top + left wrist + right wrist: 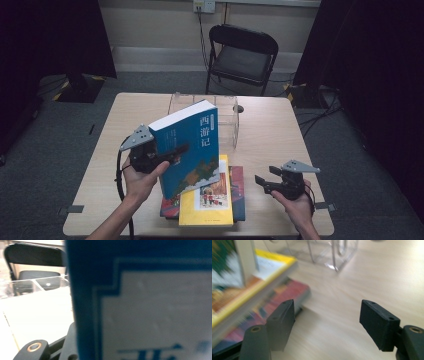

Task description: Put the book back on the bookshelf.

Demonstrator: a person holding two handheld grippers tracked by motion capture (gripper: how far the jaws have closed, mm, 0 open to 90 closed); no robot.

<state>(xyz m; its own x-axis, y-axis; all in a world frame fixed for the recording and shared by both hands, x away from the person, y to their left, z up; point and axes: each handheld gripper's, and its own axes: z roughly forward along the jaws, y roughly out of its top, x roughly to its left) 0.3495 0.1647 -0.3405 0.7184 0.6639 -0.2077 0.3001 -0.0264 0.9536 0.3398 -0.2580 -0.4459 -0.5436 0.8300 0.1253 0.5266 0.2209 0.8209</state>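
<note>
At centre frame in the high view, the left gripper (167, 154) held the blue book (191, 145) upright above the yellow book (212, 202), its fingers clamped on the cover. At lower right, the right gripper (261, 183) hovered over the surface (270, 130), fingers apart with nothing between them.

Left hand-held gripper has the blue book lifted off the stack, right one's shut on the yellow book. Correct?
Not quite. The left hand-held gripper does hold the blue book lifted, but the right hand-held gripper is open over bare table, beside the yellow book, as the right gripper view shows.
</note>
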